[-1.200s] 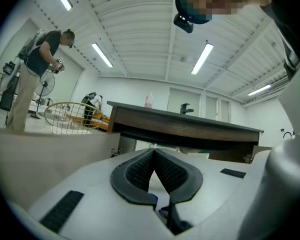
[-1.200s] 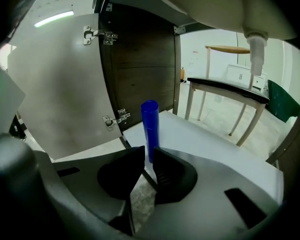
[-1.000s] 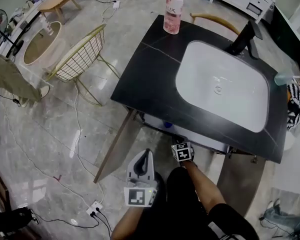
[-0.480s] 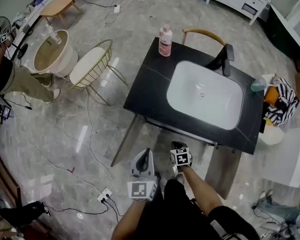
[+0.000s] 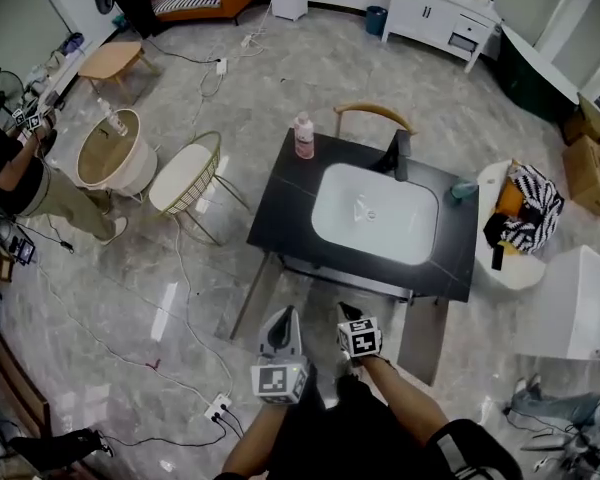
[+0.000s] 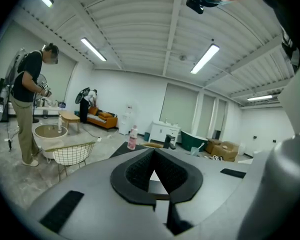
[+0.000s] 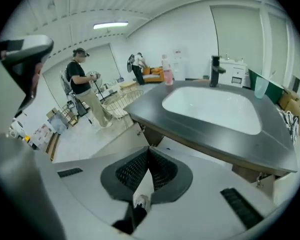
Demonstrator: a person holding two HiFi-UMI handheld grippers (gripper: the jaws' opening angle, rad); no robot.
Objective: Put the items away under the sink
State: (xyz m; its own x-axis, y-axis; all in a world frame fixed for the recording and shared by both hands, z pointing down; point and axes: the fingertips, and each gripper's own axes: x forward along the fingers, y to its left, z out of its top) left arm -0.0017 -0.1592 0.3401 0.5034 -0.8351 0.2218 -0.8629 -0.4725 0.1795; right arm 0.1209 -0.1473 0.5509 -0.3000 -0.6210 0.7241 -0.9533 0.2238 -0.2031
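Stone countertop (image 5: 280, 196), black, is set with a white basin (image 5: 375, 216). Nearer, the left gripper (image 5: 287, 313) and right gripper (image 5: 343, 310) are held side by side, jaws pressed together on nothing. A pink bottle (image 5: 303, 136) is stood at the counter's far left corner.

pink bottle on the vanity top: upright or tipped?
Upright. The pink bottle stands on its base, cap up, at a far corner of the black countertop.
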